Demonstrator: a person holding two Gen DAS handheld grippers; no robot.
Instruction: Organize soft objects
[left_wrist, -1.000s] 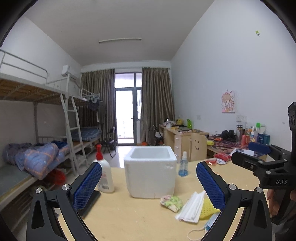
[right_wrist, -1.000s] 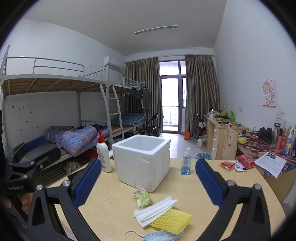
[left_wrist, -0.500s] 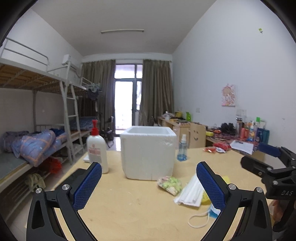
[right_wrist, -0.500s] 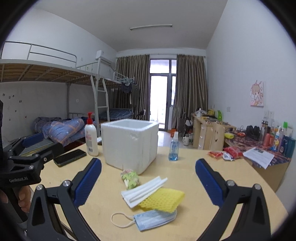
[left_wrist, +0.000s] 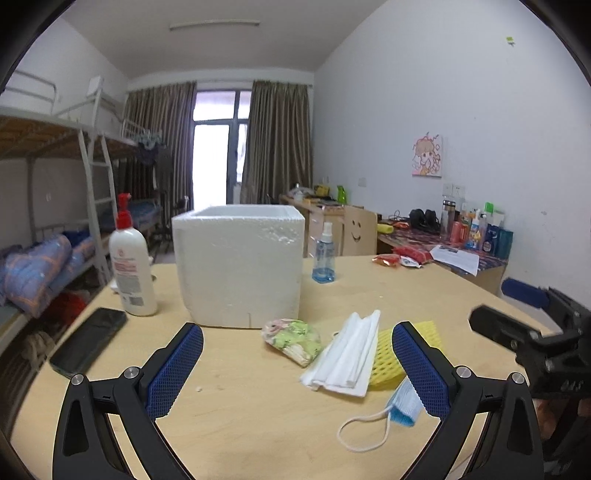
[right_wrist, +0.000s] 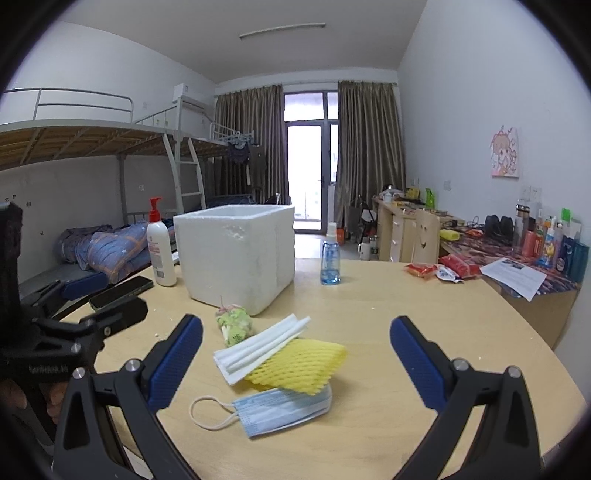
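Foam box (right_wrist: 236, 254) sits ahead, open-topped to take the soft things. My right claw (right_wrist: 295, 363) gapes wide, empty, framing the mask (right_wrist: 284, 410); my left claw (left_wrist: 297, 369) likewise, empty.

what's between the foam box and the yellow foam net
The folded white foam sheets, overlapping the yellow foam net, with the floral pouch beside the foam box; right wrist view.

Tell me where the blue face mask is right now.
In the right wrist view, the face mask lies flat on the table, nearest the camera, tucked partly under the yellow foam net.
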